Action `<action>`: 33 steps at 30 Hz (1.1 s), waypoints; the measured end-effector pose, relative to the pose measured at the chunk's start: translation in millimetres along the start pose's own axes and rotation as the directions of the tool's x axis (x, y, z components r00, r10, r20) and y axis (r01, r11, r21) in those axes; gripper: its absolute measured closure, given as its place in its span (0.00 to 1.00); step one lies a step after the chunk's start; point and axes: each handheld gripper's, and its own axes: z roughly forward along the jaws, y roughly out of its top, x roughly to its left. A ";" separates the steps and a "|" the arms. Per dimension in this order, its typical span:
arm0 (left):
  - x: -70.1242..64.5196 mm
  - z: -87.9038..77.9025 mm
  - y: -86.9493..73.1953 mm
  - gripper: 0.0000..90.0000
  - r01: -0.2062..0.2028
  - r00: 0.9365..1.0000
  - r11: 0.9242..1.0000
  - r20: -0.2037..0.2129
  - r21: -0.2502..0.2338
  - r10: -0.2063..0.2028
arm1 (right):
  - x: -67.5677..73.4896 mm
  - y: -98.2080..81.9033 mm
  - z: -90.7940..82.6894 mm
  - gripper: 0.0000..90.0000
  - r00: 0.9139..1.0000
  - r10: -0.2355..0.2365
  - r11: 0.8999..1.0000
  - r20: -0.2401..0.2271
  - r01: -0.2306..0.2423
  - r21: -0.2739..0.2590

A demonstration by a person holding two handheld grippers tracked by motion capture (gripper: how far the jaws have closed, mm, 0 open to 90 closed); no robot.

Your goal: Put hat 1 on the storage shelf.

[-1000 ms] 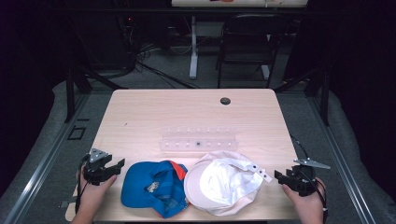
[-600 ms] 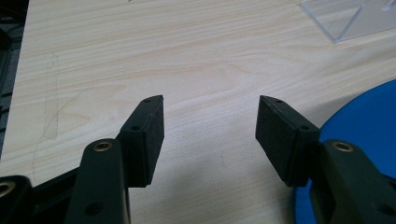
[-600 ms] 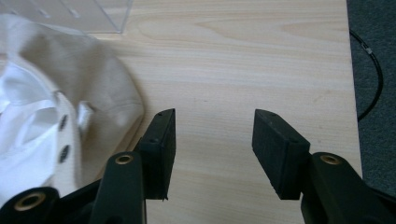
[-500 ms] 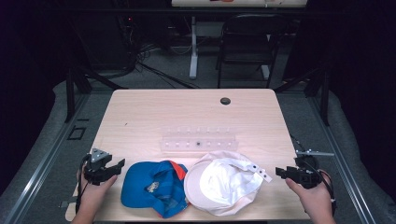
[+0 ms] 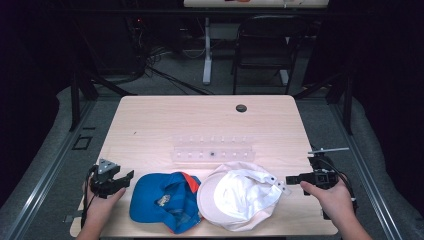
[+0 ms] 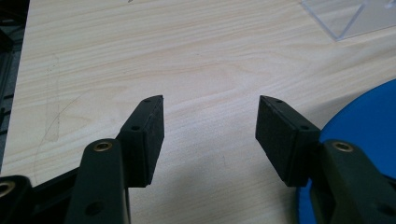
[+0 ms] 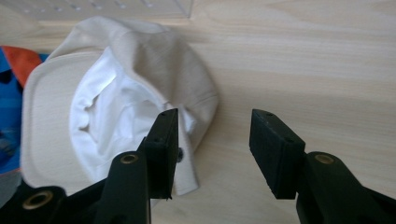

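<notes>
Risk sits with the right claw (image 7: 212,151): jaws wide but just been closing, nothing between them, hovering just right of the white cap (image 5: 237,195) on the bench (image 5: 200,125) front edge. A bite on the loose back strap alone could drag the cap into the blue cap (image 5: 162,200) touching it. Left claw (image 6: 210,137) wide, empty, beside the blue cap.

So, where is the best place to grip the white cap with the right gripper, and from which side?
Probably the back strap of the white cap, which sticks out toward the right gripper. It is thin and free of the blue cap, so open jaws coming in level from the right could close over it.
</notes>
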 end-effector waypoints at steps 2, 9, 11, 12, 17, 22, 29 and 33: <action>0.0 0.1 0.1 0.47 -0.003 1.000 1.000 0.001 0.000 0.003 | 2.8 2.7 2.3 0.57 1.000 0.009 1.000 -0.030 -0.008 0.030; 0.2 0.1 0.2 0.47 -0.013 1.000 1.000 0.000 0.004 0.013 | 8.2 7.3 15.1 0.55 0.997 0.016 0.994 -0.078 -0.007 0.112; 0.4 0.3 0.1 0.47 -0.011 1.000 1.000 0.000 0.003 0.011 | 9.2 7.4 19.1 0.54 0.997 0.017 0.992 -0.076 -0.007 0.123; 0.5 0.2 0.1 0.47 -0.011 1.000 1.000 0.000 0.004 0.011 | 9.3 7.7 22.8 0.54 0.996 0.025 0.991 -0.088 -0.014 0.130; 0.9 0.0 0.3 0.47 -0.014 1.000 1.000 -0.003 0.005 0.014 | 8.1 9.8 32.9 0.54 0.993 0.051 0.986 -0.110 -0.032 0.165; 0.7 0.6 0.2 0.47 -0.009 1.000 1.000 -0.003 0.003 0.009 | 11.8 9.8 45.6 0.56 0.990 0.073 0.980 -0.120 -0.048 0.195; 1.4 0.6 0.1 0.47 -0.009 1.000 1.000 -0.004 0.002 0.009 | 15.9 11.8 50.1 0.72 0.991 0.072 0.968 -0.115 -0.042 0.246; 1.2 0.5 0.2 0.47 -0.008 1.000 1.000 -0.005 0.000 0.008 | 17.7 14.4 45.2 0.82 0.993 0.057 0.966 -0.103 -0.029 0.259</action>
